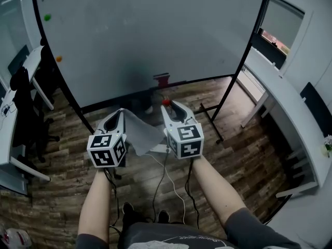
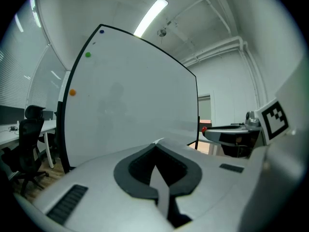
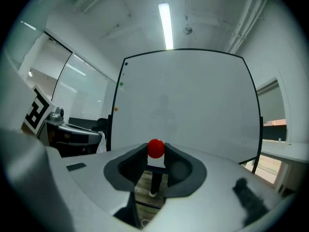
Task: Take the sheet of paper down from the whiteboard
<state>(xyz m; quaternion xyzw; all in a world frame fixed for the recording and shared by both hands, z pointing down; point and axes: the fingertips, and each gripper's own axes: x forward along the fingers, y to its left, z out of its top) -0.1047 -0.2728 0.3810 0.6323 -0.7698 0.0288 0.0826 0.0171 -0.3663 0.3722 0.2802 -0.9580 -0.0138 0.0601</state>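
The whiteboard (image 1: 150,30) stands bare ahead of me. My left gripper (image 1: 120,112) is shut on a corner of the sheet of paper (image 1: 141,133), which hangs off the board, draping to the right between my hands. In the left gripper view the paper (image 2: 162,190) shows edge-on, pinched between the jaws. My right gripper (image 1: 167,106) is shut on a small round red magnet (image 1: 166,102) at its tips. That red magnet (image 3: 155,148) sits squeezed between the jaw tips in the right gripper view. Both grippers point roughly level at the board.
A green magnet (image 1: 47,17) and an orange magnet (image 1: 58,58) sit near the board's left edge. A red object (image 1: 162,79) is at the board's lower rim. Desks with a black chair (image 1: 23,108) stand left, a long white desk (image 1: 290,113) right. Cables trail on the wood floor.
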